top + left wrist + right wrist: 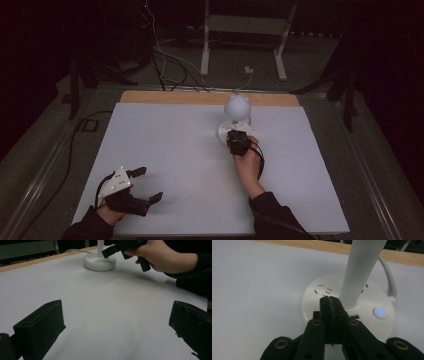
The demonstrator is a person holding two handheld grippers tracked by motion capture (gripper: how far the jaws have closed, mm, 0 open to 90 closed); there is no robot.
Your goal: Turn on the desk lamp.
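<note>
A white desk lamp (235,117) is seen standing on the far right part of a white desk (165,155), close to the wooden strip (200,97) that runs along the desk's far edge. The lamp is made up of a round flat base (367,302), an upright white stem (362,267) and a rounded white head (236,105). On the base, a small round button (380,312) is lit blue, and several short dark slots are set near the stem. A white cable (390,280) is led from the base toward the far edge.

The right tool (329,300) is held by the right hand (247,162) just in front of the stem, over the near part of the base. Its two black jaws are pressed fully together, with nothing gripped between them; whether the tips touch the base cannot be told. In the left gripper view, the right tool (120,247) is seen at the lamp's base, tilted down toward it.

The left tool (147,184) is held low over the near left part of the desk, well apart from the lamp. Its jaws are spread wide, and only bare desk surface lies between them.
</note>
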